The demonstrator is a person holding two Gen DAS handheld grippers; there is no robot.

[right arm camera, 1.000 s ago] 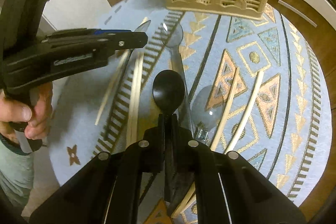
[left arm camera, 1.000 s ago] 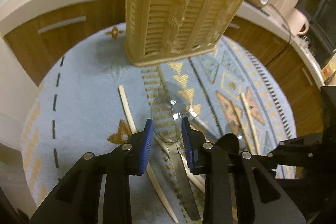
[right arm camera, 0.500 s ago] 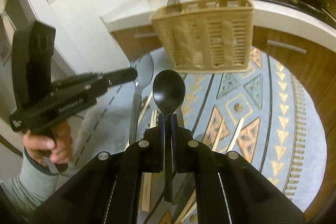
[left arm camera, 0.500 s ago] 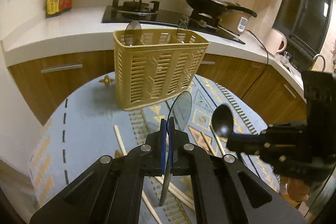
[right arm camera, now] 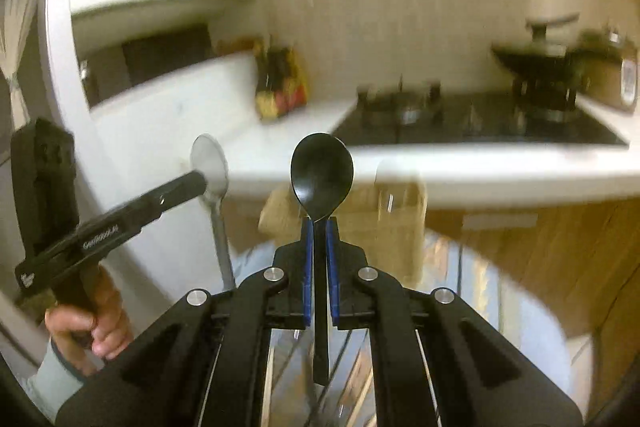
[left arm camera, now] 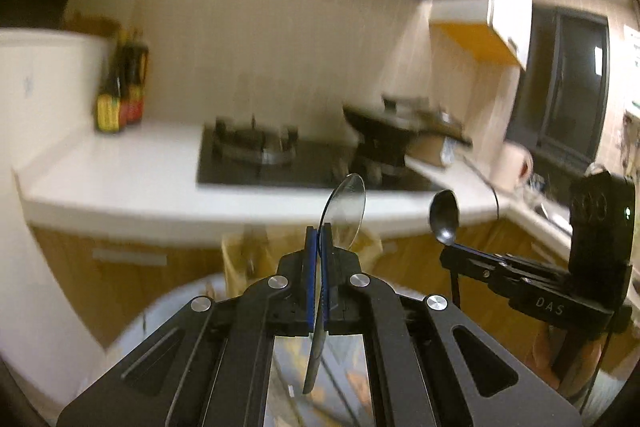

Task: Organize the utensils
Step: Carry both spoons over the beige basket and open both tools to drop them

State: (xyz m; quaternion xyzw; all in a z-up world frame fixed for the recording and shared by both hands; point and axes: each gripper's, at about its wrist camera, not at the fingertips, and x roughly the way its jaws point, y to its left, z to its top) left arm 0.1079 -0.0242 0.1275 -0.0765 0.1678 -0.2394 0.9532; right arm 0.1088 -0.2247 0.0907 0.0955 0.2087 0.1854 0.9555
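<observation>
My left gripper (left arm camera: 318, 235) is shut on a clear plastic spoon (left arm camera: 345, 205), bowl up, handle hanging between the fingers. My right gripper (right arm camera: 319, 227) is shut on a black spoon (right arm camera: 322, 175), bowl up. Each gripper shows in the other's view: the right one with the black spoon (left arm camera: 444, 217) at the right, the left one with the clear spoon (right arm camera: 210, 167) at the left. The yellow slotted utensil basket (right arm camera: 360, 215) is blurred low behind the fingers; it also shows in the left wrist view (left arm camera: 240, 255). Both grippers are raised high above the table.
A white counter (left arm camera: 120, 179) runs behind, with a gas hob (left arm camera: 260, 155), a black wok (left arm camera: 384, 135) and sauce bottles (left arm camera: 120, 95). The patterned blue mat (right arm camera: 500, 307) on the round table lies below. Views are motion-blurred.
My left gripper closed on the clear spoon and lifted it from the mat. Both grippers have risen and tilted up, carrying their spoons; the basket has dropped low in both views.
</observation>
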